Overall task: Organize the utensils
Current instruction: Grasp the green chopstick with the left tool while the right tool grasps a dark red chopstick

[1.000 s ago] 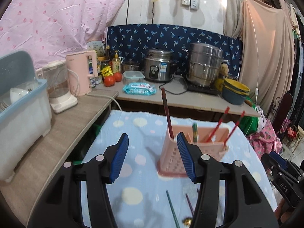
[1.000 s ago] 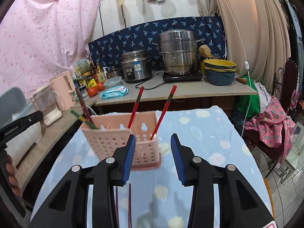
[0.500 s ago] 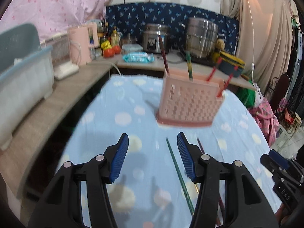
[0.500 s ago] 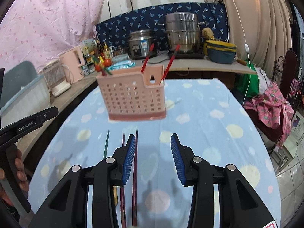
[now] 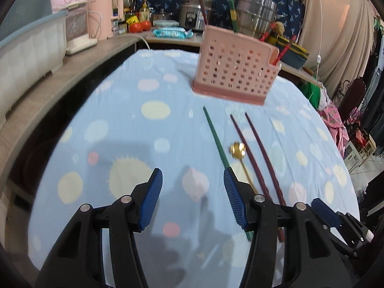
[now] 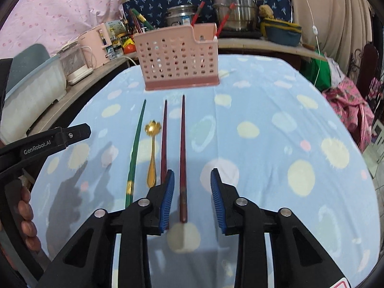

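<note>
**Right gripper lined up over a dark red chopstick; holder partly filled**

The pink utensil holder (image 6: pixel 178 57) stands upright at the far side of the cloth-covered table (image 6: pixel 276 144); it already holds chopsticks, dark and green ones at its left end, red ones at its right end; four pieces lie loose on the cloth in front of the holder, roughly parallel, tips toward it; from left: a green chopstick (image 6: pixel 135 148), a gold spoon (image 6: pixel 151 153), and two dark red chopsticks (image 6: pixel 164 139) (image 6: pixel 183 153).

The right gripper (image 6: pixel 190 196) is spread, nothing held; the thick end of the rightmost dark red chopstick lies between its blue pads (image 6: pixel 166 199), nearer the left pad; judged: this alignment sets up a pinch on that end, so the stick can be lifted and dropped tip-down into the holder; contact with the cloth cannot be told.

The left gripper (image 5: pixel 192 199) is also spread and empty, over bare cloth just left of the green chopstick; judged: waiting, or next in line for that piece.

Surface: pale blue cloth with pastel dots, slightly wrinkled; thin sticks on soft fabric may roll or slip. Behind the holder: a counter with a steel steamer pot (image 6: pixel 234 7), a rice cooker (image 6: pixel 181 15), a pink kettle (image 6: pixel 92 45); pink and blue patterned fabric on the wall.
</note>
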Tool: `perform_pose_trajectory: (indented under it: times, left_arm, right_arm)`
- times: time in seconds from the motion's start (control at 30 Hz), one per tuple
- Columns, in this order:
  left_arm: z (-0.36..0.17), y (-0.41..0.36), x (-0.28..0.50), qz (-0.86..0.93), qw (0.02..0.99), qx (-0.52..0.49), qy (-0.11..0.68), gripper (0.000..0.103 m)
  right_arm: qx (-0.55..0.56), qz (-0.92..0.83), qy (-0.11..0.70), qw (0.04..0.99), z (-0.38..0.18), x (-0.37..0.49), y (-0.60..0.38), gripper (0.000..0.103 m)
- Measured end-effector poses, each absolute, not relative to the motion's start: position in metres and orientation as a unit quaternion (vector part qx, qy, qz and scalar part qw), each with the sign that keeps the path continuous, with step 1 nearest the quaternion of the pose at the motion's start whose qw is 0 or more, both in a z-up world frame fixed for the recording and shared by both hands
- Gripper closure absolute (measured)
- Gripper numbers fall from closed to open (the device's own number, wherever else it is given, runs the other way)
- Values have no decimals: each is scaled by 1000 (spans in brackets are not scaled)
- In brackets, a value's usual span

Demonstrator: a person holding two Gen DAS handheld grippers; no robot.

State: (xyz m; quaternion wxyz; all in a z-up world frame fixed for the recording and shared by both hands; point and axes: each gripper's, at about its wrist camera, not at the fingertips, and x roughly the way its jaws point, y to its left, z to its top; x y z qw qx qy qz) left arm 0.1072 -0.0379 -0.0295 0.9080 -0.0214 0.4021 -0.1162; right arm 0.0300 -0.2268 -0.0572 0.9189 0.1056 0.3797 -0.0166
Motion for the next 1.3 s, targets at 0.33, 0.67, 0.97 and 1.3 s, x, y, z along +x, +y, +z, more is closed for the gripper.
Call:
perform_pose_trajectory:
  times: [0.33, 0.67, 0.97, 1.3]
  left_arm:
    - [-55, -49, 95, -122, 895, -10, 429, 53]
    - [-61, -65, 91, -141, 887, 2, 439, 53]
    - [-66, -77, 87, -151, 881, 10, 448, 52]
    - [-72, -85, 85, -161, 875, 12, 456, 52]
  right_arm:
    - [121, -4, 402, 908, -82, 26, -219, 88]
    - [118, -3, 406, 906, -88, 30, -217, 89]
    - [120, -6, 400, 908, -91, 29, -220, 95]
    - [134, -15, 398, 908, -91, 26, -231, 96]
